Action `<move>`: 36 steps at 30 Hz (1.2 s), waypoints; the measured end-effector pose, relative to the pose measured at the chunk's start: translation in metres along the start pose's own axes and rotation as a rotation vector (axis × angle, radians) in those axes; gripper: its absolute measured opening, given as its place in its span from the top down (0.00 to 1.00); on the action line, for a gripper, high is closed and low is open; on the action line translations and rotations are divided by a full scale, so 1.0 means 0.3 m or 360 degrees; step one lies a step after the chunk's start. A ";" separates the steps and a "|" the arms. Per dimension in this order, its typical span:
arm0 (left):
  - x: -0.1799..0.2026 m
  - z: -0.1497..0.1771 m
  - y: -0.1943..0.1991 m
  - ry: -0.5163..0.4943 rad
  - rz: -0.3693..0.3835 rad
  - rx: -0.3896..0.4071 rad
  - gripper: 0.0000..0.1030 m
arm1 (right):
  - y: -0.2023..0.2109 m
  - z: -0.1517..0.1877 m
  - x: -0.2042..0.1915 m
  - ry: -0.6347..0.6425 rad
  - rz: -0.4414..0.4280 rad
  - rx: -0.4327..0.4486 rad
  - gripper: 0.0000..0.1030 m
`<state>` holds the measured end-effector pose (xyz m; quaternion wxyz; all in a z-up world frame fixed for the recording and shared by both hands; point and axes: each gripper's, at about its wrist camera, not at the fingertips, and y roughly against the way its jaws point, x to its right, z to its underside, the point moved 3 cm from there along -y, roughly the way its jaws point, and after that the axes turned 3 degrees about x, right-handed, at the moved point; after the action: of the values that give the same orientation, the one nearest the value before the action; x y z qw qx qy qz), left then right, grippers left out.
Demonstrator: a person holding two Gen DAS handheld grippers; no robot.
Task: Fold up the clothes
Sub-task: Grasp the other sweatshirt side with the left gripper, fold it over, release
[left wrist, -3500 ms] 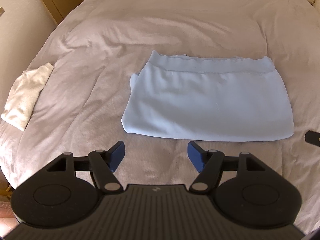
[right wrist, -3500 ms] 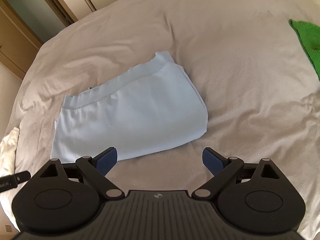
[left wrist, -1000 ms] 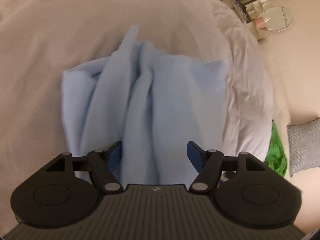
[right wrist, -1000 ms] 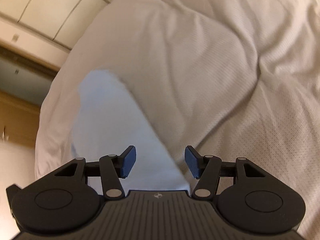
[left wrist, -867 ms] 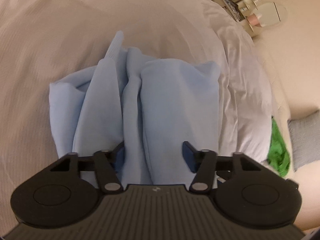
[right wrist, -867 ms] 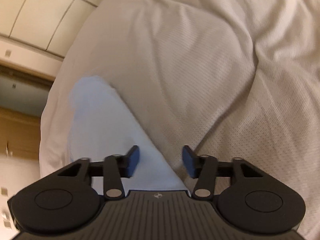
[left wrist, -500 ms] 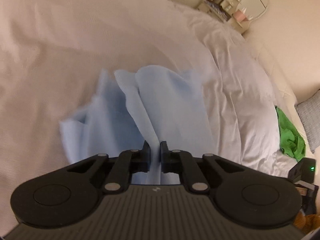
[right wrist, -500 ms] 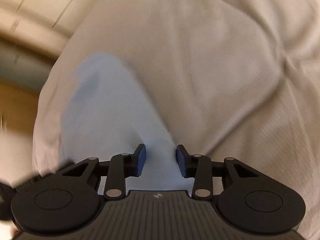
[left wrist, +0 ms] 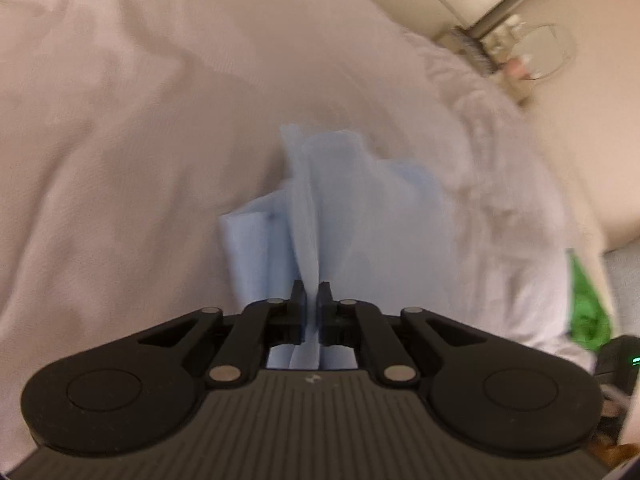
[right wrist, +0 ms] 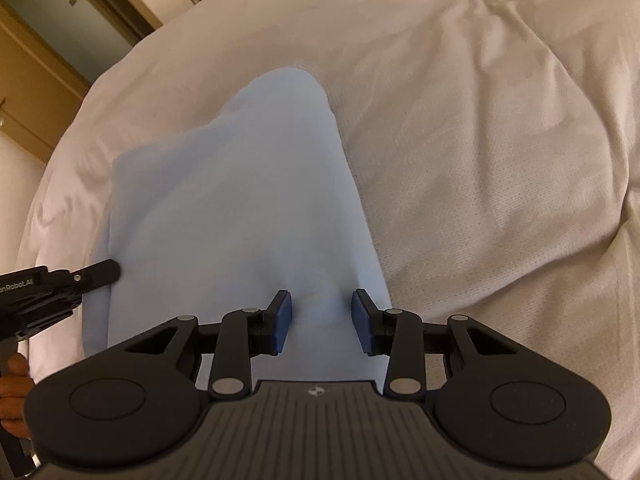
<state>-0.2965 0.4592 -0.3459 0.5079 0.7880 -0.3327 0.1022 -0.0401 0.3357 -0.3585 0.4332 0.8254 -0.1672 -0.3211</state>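
Left gripper (left wrist: pixel 311 298) was clamped on a raised fold of the blue garment (right wrist: pixel 240 208), which lay bunched on the bed (right wrist: pixel 480 140). Right gripper (right wrist: pixel 320 316) sat over the cloth, fingers partly apart around it. Left gripper's side read "enRobot.AI", partly cut off. Green cloth (left wrist: pixel 588 304) lay at the bed's edge.

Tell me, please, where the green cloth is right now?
In the left wrist view, the green cloth lies far right, just beyond the bed's edge.

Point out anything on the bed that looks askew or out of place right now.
The light blue garment is bunched into upright pleats where the left gripper pinches it, no longer a flat fold. The right gripper straddles the cloth with a gap between its fingers. Nothing looks damaged.
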 end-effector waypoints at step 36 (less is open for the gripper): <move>0.245 0.116 0.067 -0.0076 -0.0601 -0.0287 0.84 | 0.276 0.161 0.055 0.0044 -0.0021 -0.0027 0.54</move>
<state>-0.2595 0.3928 -0.3107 0.5785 0.7899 -0.1988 -0.0437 -0.0604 0.2501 -0.3169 0.4404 0.8270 -0.1530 -0.3140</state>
